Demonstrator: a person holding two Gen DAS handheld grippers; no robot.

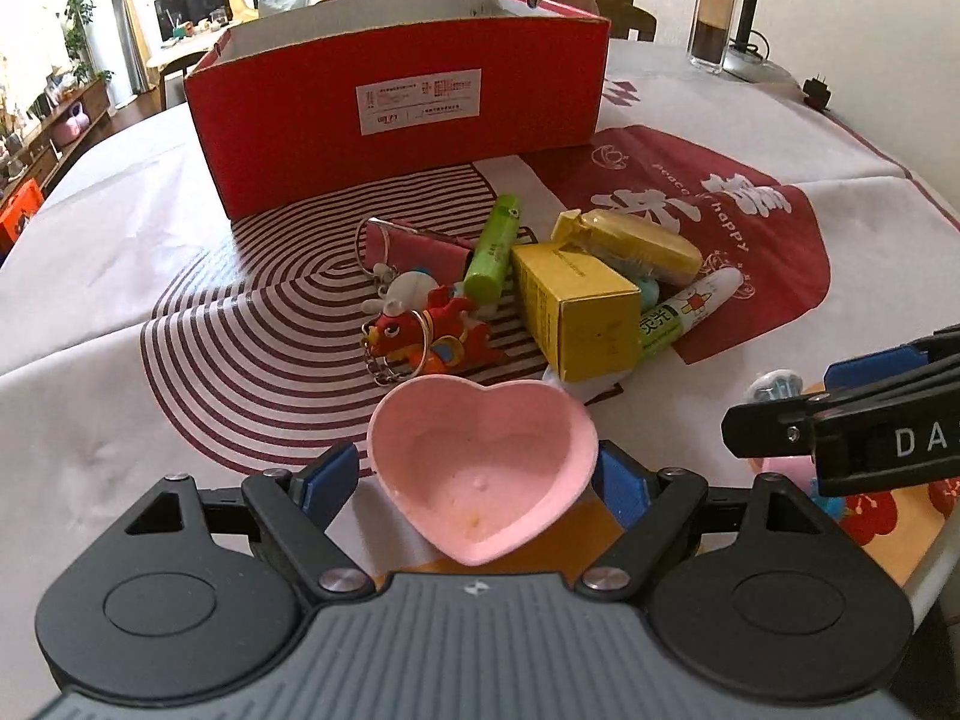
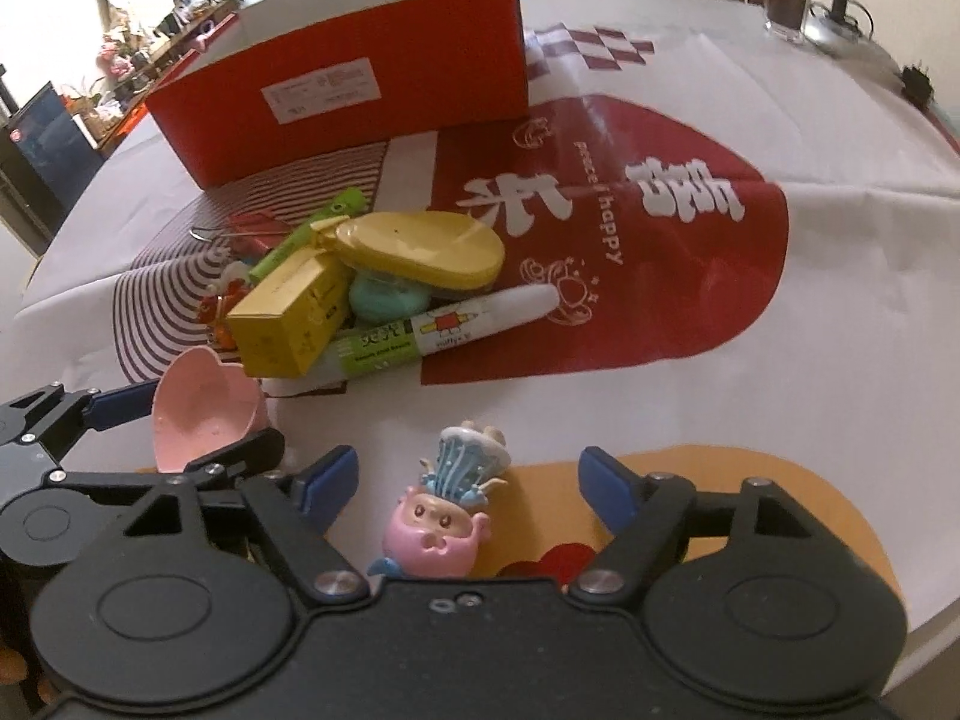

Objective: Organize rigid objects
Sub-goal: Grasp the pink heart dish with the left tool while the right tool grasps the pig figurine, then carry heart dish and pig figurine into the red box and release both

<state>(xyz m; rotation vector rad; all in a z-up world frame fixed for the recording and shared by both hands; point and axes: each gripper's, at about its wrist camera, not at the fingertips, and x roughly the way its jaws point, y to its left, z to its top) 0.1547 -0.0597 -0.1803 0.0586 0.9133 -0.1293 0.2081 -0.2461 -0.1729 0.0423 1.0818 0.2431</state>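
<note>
My left gripper (image 1: pixel 480 474) has its blue pads against both sides of a pink heart-shaped dish (image 1: pixel 480 468), which also shows in the right wrist view (image 2: pixel 201 414). My right gripper (image 2: pixel 465 480) is open around a pink toy figure with a blue top (image 2: pixel 447 516) standing on the cloth, not touching it. An open red cardboard box (image 1: pixel 396 114) stands behind a pile: yellow box (image 1: pixel 576 312), yellow case (image 1: pixel 636 240), green tube (image 1: pixel 492 246), white and green marker (image 1: pixel 690 312), red dragon keychain (image 1: pixel 426 330).
A patterned white and red tablecloth (image 1: pixel 120 240) covers the round table. A glass (image 1: pixel 711 24) and a lamp base (image 1: pixel 753 63) stand at the far right. A teal round object (image 2: pixel 387 300) lies under the yellow case. The right gripper's arm (image 1: pixel 840 426) enters the left wrist view.
</note>
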